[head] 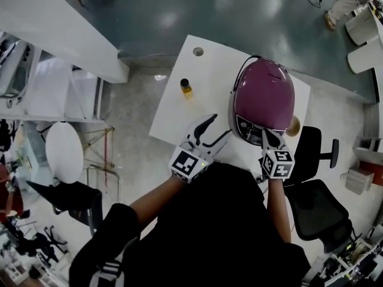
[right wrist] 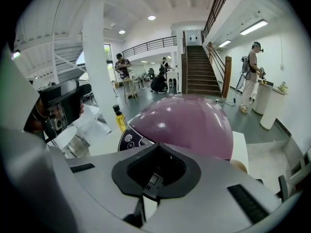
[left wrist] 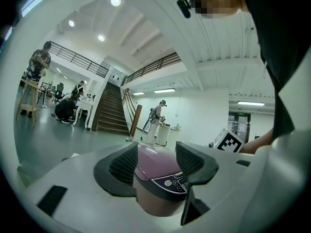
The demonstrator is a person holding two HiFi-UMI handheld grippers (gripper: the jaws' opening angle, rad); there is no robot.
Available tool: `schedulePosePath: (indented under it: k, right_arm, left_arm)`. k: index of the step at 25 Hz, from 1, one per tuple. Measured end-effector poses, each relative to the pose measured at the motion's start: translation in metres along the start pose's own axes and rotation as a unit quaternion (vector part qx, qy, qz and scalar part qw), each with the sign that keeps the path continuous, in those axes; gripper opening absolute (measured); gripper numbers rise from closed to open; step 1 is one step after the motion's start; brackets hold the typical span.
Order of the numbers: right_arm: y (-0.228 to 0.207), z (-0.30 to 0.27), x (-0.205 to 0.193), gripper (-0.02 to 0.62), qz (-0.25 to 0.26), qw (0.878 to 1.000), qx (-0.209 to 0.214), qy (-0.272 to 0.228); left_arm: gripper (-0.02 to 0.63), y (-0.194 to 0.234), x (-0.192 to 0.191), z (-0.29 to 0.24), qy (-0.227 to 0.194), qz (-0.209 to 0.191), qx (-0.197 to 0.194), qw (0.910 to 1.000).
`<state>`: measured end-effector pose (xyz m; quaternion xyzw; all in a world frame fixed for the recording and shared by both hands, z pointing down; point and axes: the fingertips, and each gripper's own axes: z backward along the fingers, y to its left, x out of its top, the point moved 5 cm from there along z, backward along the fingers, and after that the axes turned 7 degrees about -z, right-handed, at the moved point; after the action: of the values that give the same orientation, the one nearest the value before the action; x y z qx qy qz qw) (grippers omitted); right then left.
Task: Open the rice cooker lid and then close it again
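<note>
Just ahead of the right hand-held gripper (head: 267, 136), jaws together and empty, and beside the left hand-held gripper (head: 215, 129), jaws apart and empty, the closed rice cooker (head: 263, 94) looks rigid, glossy and slippery, probably best worked at its front edge.

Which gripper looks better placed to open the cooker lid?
Right, probably. The right gripper, jaws shut, points down at the front edge of the cooker, by its panel. The left gripper hangs open off to the cooker's side.
</note>
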<state>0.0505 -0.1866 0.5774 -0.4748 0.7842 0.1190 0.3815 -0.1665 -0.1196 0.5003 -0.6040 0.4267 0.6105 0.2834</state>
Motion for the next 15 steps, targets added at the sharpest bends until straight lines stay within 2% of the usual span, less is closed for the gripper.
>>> schedulePosePath:
  k: [15]
  right_arm:
    - [0.0040, -0.0041, -0.0029, -0.002, 0.020, 0.999, -0.028, 0.030]
  left_arm:
    - [0.224, 0.0029, -0.0040, -0.0009, -0.005, 0.007, -0.021, 0.9997]
